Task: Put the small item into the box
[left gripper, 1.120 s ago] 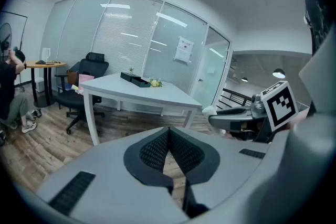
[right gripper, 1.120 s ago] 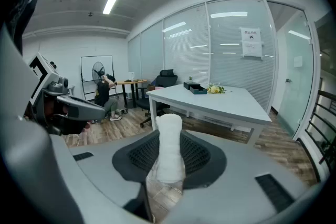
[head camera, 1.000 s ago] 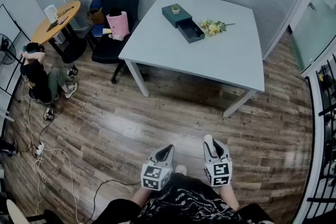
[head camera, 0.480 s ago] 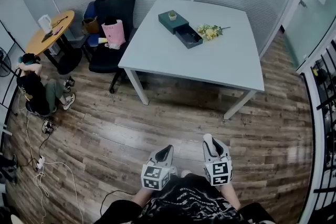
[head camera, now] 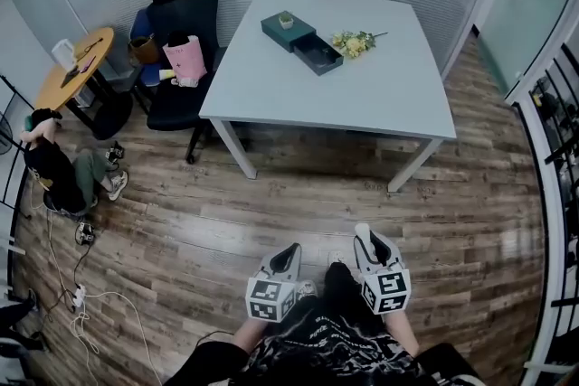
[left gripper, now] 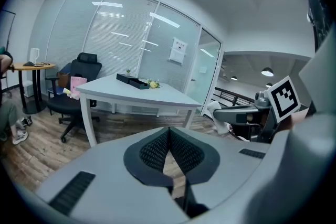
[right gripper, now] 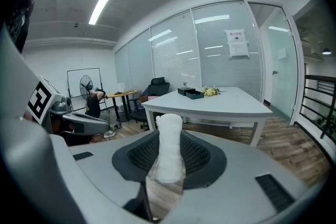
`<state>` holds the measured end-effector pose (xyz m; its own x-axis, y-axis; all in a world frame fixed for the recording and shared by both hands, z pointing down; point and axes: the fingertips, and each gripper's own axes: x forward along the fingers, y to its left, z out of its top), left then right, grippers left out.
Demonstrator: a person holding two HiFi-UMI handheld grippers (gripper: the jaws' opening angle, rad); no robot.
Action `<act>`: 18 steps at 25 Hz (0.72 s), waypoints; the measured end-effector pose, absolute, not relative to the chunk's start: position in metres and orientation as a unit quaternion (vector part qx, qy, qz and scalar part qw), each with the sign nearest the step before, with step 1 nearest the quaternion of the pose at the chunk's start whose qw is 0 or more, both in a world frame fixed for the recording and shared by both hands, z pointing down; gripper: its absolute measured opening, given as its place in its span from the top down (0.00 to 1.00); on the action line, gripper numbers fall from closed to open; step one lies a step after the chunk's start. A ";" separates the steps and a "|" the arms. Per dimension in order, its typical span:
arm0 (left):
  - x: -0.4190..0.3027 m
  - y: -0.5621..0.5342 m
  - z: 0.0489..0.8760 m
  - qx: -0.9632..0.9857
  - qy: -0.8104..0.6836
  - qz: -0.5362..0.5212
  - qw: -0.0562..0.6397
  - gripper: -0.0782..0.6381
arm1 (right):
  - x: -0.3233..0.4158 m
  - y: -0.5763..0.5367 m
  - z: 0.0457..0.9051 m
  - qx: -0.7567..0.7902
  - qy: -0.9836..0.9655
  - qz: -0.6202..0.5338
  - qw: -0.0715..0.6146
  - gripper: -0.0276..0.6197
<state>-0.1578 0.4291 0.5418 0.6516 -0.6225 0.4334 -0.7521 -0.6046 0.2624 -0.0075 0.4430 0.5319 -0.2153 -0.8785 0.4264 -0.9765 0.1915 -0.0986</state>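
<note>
white roll (right gripper: 169, 126) clamped in right claw (right gripper: 169, 140), long axis along jaws, end jutting past tips; left claw (left gripper: 169, 136) closed, empty.

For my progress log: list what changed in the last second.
The view swung slightly, bringing the table squarely ahead. Nothing grabbed or released: the right gripper still holds the white item, the left gripper stays shut, empty. Box and flowers unmoved.
</note>
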 end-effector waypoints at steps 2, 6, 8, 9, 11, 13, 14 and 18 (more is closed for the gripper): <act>-0.161 0.424 0.544 0.880 -0.394 0.148 0.222 0.87 | -0.009 0.439 0.533 0.609 -0.761 0.174 0.142 0.76; -0.170 0.406 0.548 0.867 -0.422 0.138 0.228 0.87 | -0.008 0.425 0.541 0.600 -0.765 0.163 0.168 0.76; -0.173 0.392 0.549 0.856 -0.441 0.135 0.232 0.87 | -0.005 0.413 0.546 0.593 -0.768 0.163 0.176 0.76; -0.173 0.384 0.549 0.853 -0.448 0.134 0.233 0.87 | -0.002 0.406 0.547 0.590 -0.771 0.163 0.179 0.76; -0.169 0.369 0.548 0.848 -0.457 0.132 0.233 0.87 | 0.004 0.388 0.546 0.583 -0.775 0.163 0.180 0.76; -0.163 0.355 0.544 0.846 -0.464 0.131 0.226 0.87 | 0.009 0.368 0.544 0.575 -0.782 0.161 0.179 0.76; -0.160 0.348 0.542 0.845 -0.468 0.131 0.223 0.87 | 0.012 0.358 0.544 0.571 -0.785 0.160 0.179 0.76; -0.150 0.316 0.541 0.832 -0.491 0.134 0.221 0.87 | 0.018 0.314 0.544 0.546 -0.803 0.157 0.181 0.76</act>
<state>-0.1501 0.3155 0.5407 0.4811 -0.7584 0.4398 -0.8766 -0.4191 0.2364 0.0182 0.3137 0.5435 -0.3379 -0.8198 0.4623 -0.9335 0.3546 -0.0536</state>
